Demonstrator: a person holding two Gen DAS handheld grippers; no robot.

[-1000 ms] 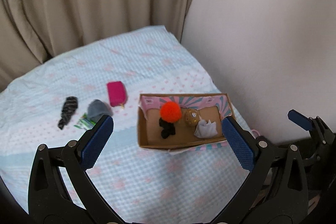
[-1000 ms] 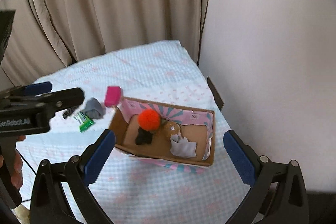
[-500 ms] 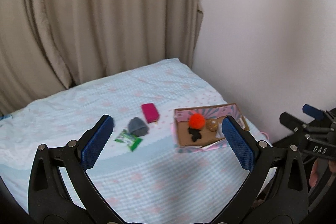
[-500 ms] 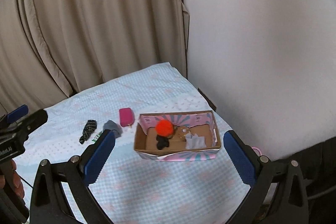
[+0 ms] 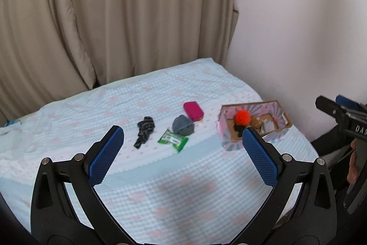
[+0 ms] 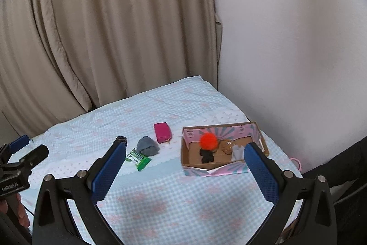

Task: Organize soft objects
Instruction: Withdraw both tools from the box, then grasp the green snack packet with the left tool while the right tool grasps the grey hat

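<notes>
On the bed, a pink-patterned cardboard box holds an orange pompom, a black piece, a brown plush and a white cloth. Left of the box lie a pink pouch, a grey bundled cloth, a green packet and a dark patterned sock. My left gripper and right gripper both hover open and empty, well back from the items.
The bed has a light blue checked cover. Beige curtains hang behind it and a white wall runs along its right side. A person's hand holds the left gripper's handle at the left edge.
Both grippers have drawn back and away from the box, so the whole bed now shows. The items on the bed and in the box have not moved.
</notes>
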